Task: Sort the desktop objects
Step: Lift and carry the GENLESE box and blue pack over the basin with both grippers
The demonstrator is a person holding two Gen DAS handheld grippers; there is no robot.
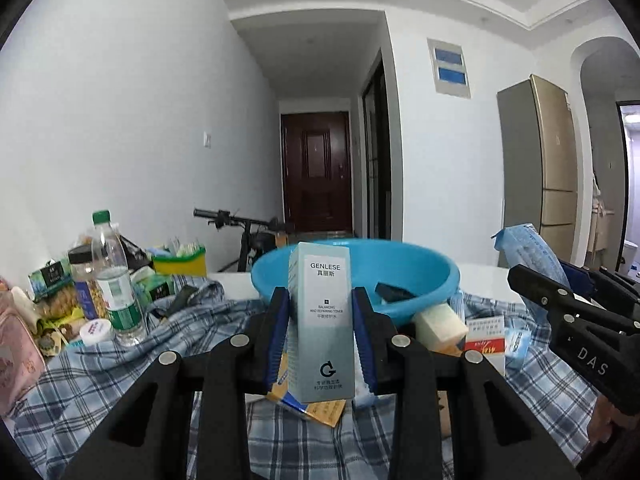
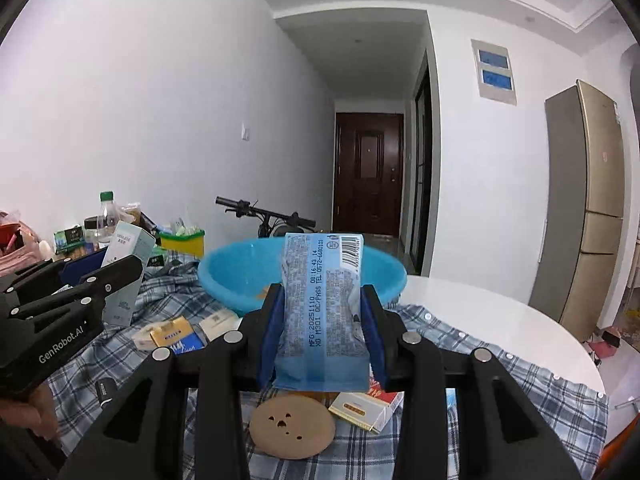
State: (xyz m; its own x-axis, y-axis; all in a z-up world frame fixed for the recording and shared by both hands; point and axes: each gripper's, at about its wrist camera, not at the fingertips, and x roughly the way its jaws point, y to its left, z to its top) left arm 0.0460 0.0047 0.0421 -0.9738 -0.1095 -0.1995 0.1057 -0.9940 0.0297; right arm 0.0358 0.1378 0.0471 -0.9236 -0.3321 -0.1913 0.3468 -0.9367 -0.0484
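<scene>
My left gripper [image 1: 320,312] is shut on a tall pale teal Genlese toner box [image 1: 322,320], held upright above the plaid cloth in front of the blue plastic basin [image 1: 424,272]. My right gripper [image 2: 324,312] is shut on a light blue printed snack packet [image 2: 324,304], held upright just before the same basin [image 2: 240,272]. The right gripper with its packet shows at the right of the left wrist view [image 1: 560,296]; the left gripper with the box shows at the left of the right wrist view [image 2: 80,292].
A blue-and-white plaid shirt [image 2: 460,344] covers the white round table [image 2: 500,312]. Cigarette packs [image 2: 176,336], a brown round disc [image 2: 292,432] and a red-white pack [image 2: 368,408] lie on it. A water bottle [image 1: 114,276], jar and snack boxes crowd the left. A dark item lies in the basin [image 1: 394,292].
</scene>
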